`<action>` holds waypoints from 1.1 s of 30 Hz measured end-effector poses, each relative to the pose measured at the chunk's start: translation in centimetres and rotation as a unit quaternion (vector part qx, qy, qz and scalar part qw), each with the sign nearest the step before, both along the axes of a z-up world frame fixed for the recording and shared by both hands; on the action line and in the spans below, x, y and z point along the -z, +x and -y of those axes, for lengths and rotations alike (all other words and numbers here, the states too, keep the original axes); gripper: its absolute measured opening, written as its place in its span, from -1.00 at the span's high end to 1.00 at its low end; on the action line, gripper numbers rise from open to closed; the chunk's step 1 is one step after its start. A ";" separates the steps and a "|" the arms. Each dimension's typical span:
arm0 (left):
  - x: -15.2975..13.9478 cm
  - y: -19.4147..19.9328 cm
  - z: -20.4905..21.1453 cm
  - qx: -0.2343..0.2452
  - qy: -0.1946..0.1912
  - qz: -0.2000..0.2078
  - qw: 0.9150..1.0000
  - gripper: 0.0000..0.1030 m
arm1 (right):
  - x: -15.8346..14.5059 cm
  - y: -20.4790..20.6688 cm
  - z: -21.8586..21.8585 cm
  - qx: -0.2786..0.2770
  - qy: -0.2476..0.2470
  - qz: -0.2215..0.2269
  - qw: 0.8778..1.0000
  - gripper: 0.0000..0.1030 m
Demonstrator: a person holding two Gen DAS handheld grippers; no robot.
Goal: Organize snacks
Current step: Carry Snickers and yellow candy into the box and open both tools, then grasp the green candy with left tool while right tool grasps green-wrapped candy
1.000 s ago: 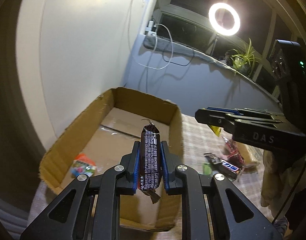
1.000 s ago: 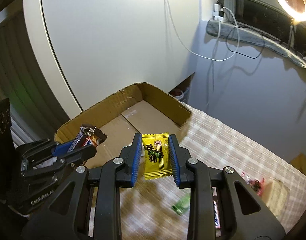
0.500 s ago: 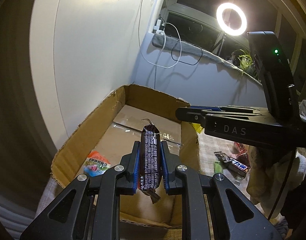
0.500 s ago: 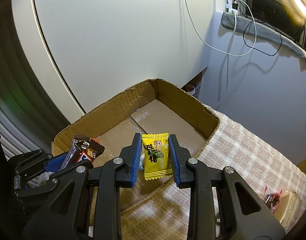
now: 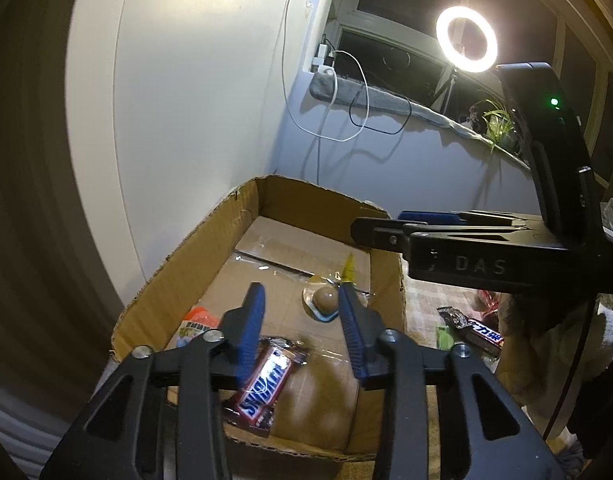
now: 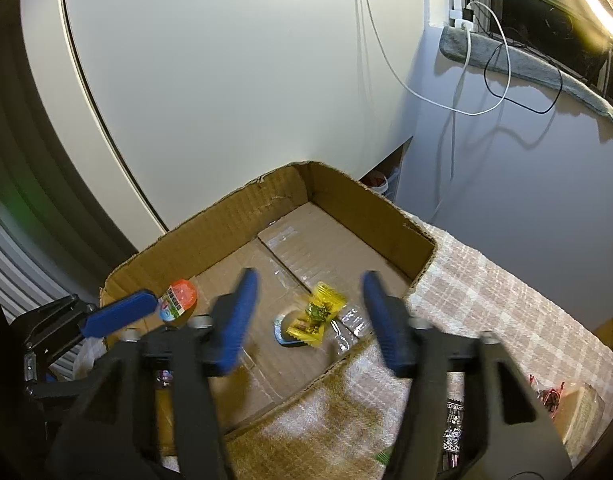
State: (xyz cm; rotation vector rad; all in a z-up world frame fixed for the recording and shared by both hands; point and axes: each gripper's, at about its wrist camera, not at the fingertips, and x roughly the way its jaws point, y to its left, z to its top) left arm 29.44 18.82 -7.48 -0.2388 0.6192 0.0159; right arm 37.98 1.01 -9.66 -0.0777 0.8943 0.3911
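Snickers bar [image 5: 264, 386] | in cardboard box [image 5: 210, 236], below opening left tool [image 5: 302, 330] | yellow candy [image 6: 316, 314] below opening right tool [image 6: 308, 318]

A Snickers bar [image 5: 262, 388] and a yellow candy packet [image 6: 316, 314] lie flat inside the open cardboard box [image 6: 346, 200].

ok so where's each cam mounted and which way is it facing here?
Left wrist: on the left gripper, angled down into the brown cardboard box; jaws opening, Snickers bar below, right gripper crossing.
Right wrist: on the right gripper, angled down into the box; jaws opening, yellow candy packet below, left gripper's blue pad at left.
Shared: box, orange-capped snack.
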 end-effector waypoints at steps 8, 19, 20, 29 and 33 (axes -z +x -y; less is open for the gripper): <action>-0.2 0.0 0.0 -0.001 -0.001 0.003 1.000 0.28 | -0.6 -0.3 0.2 0.007 -0.006 0.011 1.000 -0.51; -0.5 -0.2 0.8 0.002 0.005 0.008 1.000 0.28 | -2.0 -1.3 1.5 0.025 -0.008 0.023 0.999 -0.70; -0.6 -0.2 0.9 0.003 0.004 0.009 1.000 0.28 | -2.2 -1.5 1.7 0.027 -0.008 0.025 0.999 -0.77; -1.4 -0.3 2.5 0.012 0.009 0.030 0.999 -0.38 | -3.5 -3.2 4.6 0.054 -0.019 0.035 0.998 -0.92; -1.7 0.0 3.7 0.024 0.011 0.034 0.999 -0.41 | -4.1 -4.5 6.5 0.071 -0.020 0.037 0.997 -0.92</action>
